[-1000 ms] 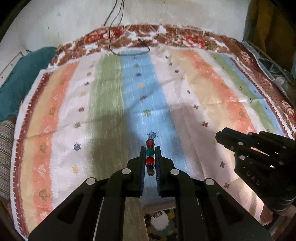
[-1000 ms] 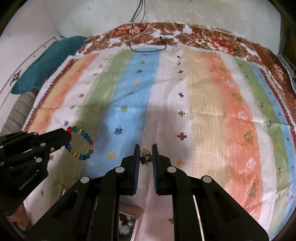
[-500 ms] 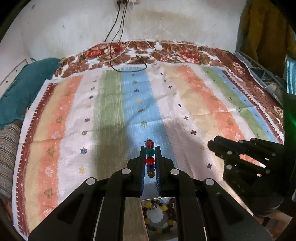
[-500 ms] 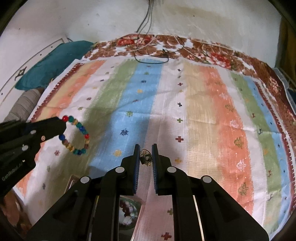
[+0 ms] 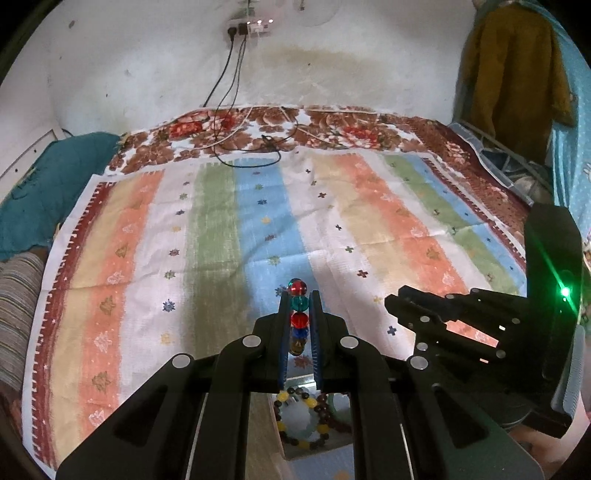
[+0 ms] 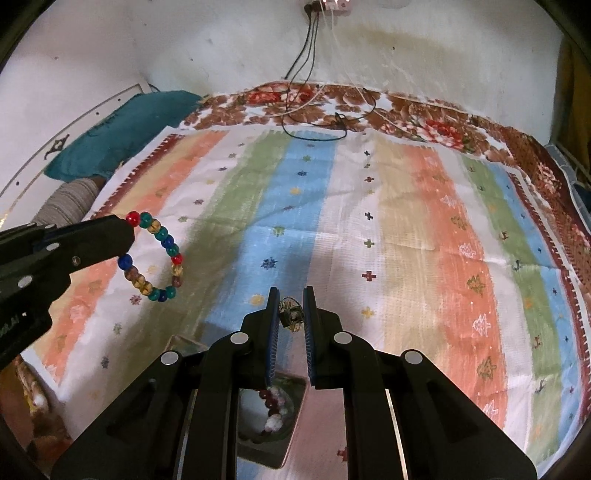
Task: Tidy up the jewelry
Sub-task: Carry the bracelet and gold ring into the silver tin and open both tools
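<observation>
My left gripper (image 5: 299, 295) is shut on a bracelet of red, teal, blue and amber beads (image 5: 298, 319), held in the air above the striped cloth. In the right wrist view the left gripper (image 6: 127, 236) shows at the left with the bracelet (image 6: 162, 266) hanging as a ring from its tips. My right gripper (image 6: 291, 295) is shut on a small dark-and-gold ornament (image 6: 291, 315). It shows in the left wrist view (image 5: 391, 304) at the right. A clear box (image 5: 314, 454) below the left gripper holds dark, yellow and pale bead bracelets (image 5: 301, 417).
A striped cloth (image 5: 332, 221) covers a bed with a floral sheet (image 5: 332, 125). Cables (image 5: 255, 144) lie at the far edge below a wall socket (image 5: 251, 27). A teal pillow (image 5: 48, 184) is at the left. The box also shows under the right gripper (image 6: 271, 417).
Both grippers have risen and tilted back, so more wall and the box below come into view. The bracelet and the ornament stay held.
</observation>
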`<state>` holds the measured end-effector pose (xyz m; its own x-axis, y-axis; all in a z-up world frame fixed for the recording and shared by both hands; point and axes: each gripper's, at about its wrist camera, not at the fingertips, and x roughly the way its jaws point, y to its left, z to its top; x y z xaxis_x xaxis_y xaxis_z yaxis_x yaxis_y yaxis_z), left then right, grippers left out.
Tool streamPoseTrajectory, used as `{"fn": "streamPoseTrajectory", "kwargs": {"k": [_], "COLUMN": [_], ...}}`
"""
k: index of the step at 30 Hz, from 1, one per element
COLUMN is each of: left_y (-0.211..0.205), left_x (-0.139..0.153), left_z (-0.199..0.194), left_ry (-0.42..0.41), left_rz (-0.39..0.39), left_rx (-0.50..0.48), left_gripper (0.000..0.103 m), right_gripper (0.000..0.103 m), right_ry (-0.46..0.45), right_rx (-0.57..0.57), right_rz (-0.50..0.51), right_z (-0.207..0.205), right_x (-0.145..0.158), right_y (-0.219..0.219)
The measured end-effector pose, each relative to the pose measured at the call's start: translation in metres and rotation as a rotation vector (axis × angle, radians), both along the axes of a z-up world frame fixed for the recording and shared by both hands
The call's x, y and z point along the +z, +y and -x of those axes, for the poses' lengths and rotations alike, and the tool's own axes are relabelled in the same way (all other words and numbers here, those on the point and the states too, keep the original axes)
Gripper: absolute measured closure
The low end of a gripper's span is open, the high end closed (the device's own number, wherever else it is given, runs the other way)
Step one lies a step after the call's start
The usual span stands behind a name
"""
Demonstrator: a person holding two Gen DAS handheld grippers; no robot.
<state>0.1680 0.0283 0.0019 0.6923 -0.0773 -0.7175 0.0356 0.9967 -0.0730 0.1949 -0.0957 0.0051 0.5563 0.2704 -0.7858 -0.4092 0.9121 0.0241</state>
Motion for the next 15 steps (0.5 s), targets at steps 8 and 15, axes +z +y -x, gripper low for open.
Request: {"fn": "streamPoseTrajectory", "kwargs": {"k": [8, 15], "left_y": [-0.008, -0.016], "left_x": [0.004, 0.004], "left_z": [0.018, 0.033], "left_ry": [-0.024, -0.037], "left_rz": [-0.012, -0.047], "left_rx": [-0.018, -0.027], "left_gripper": [0.094, 0.093], "right_gripper": [0.09, 0.09], "right_ry": [-0.008, -0.002], "right_rx": [0.023, 0.037], "right_rz": [-0.008, -0.006], "right_z": [0.019, 0.033], "right_x": [0.005, 0.004], "right_y": [-0.002, -0.003]}}
